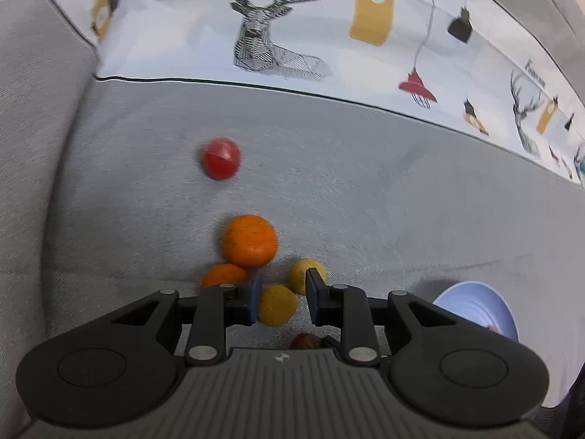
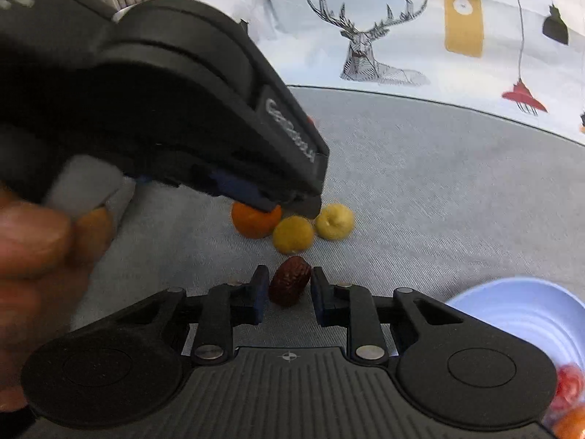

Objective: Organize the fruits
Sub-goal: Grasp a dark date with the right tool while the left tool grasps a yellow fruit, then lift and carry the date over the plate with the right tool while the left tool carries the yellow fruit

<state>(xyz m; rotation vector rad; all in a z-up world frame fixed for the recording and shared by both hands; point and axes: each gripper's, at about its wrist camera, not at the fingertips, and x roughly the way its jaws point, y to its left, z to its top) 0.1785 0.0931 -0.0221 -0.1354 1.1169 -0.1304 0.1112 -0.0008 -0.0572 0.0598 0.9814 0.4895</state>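
We see a pale blue bowl [image 2: 519, 314] resting on the grey sofa cushion [image 2: 420, 168] at the lower right of the right wrist view, its ribbed inside mostly bare, with something red [image 2: 570, 384] and something orange [image 2: 570, 424] at its near rim, too blurred for us to name. In the left wrist view the same bowl [image 1: 475, 307] shows a small red patch at its lower edge. Our right gripper [image 2: 287, 292] has its fingers a little apart with a wrinkled brown date [image 2: 290, 285] between them; the pads sit just beside it and we cannot tell whether they press it. Beyond the date lie a yellow fruit [image 2: 294, 234], a second yellow fruit [image 2: 334, 221] and an orange [image 2: 252, 225], close together on the cushion. Our left gripper [image 1: 281, 300] hangs open over this cluster, gripping nothing, with one yellow fruit [image 1: 278, 305] between its fingers in that view. A larger orange [image 1: 250, 241] lies beyond, a small orange [image 1: 223, 274] beside the left finger, and a red fruit [image 1: 221, 159] well apart toward the deer-print cushion [image 1: 292, 29]
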